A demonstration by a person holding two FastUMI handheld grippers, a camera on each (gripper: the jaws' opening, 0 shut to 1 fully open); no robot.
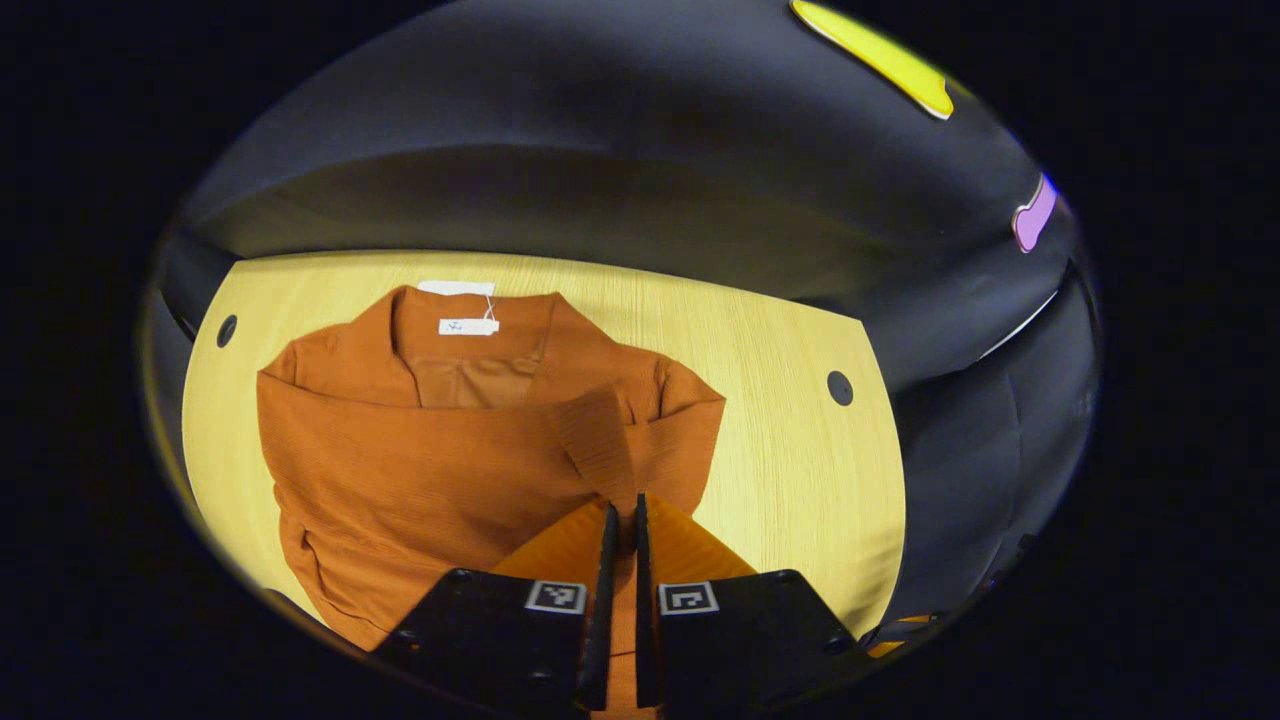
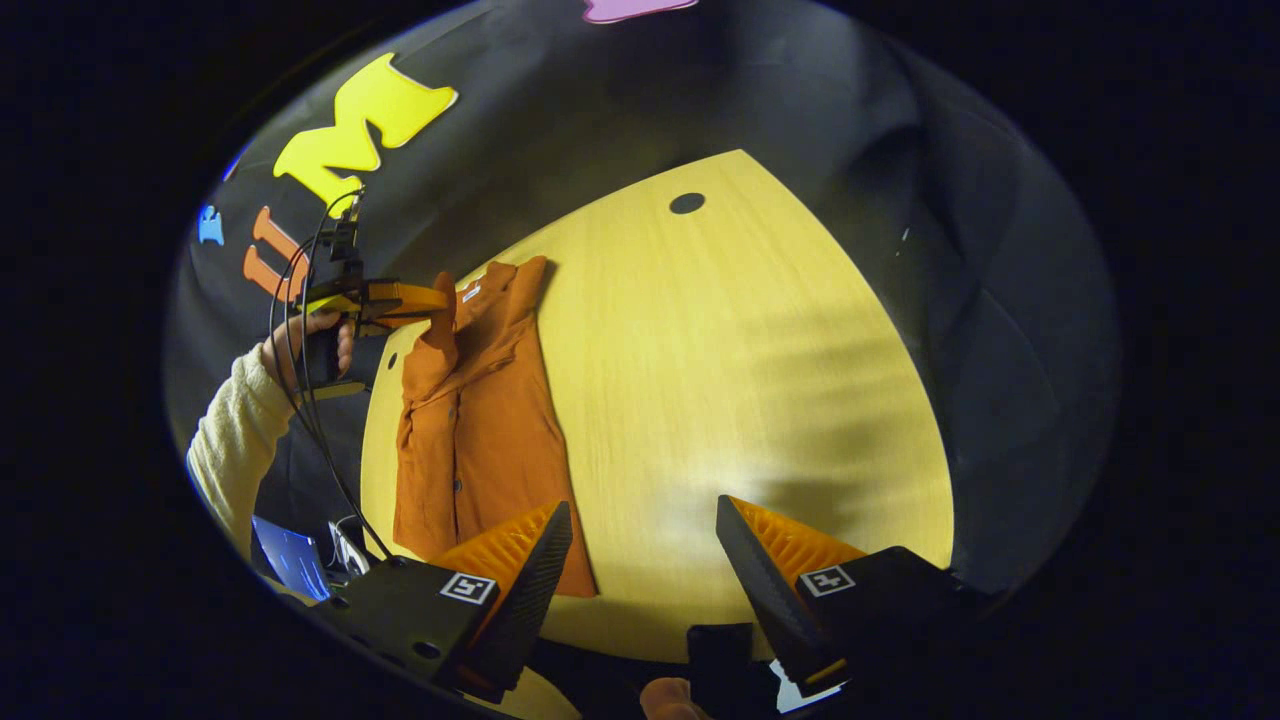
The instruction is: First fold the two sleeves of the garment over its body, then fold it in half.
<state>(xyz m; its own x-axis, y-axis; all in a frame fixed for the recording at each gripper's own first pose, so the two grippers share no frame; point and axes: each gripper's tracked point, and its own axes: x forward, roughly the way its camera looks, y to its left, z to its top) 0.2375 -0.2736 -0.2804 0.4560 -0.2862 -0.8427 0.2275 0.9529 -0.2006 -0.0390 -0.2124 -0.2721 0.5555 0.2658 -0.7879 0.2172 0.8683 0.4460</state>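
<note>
Left gripper view: we find the left gripper (image 1: 621,520) clamped on the ribbed cuff (image 1: 598,445) of a sleeve, both fingers pressed together over the fabric. That sleeve lies drawn across the body of the rust-orange cardigan (image 1: 420,470), which rests on the wooden table (image 1: 790,470), collar and white tag (image 1: 468,326) toward the far edge. Right gripper view: we record the right gripper (image 2: 640,560) with its fingers spread wide apart, holding nothing, above the table's near edge beside the garment's hem. Farther off, a hand (image 2: 310,345) in a cream sleeve (image 2: 235,440) holds the other gripper at the garment's far end.
</note>
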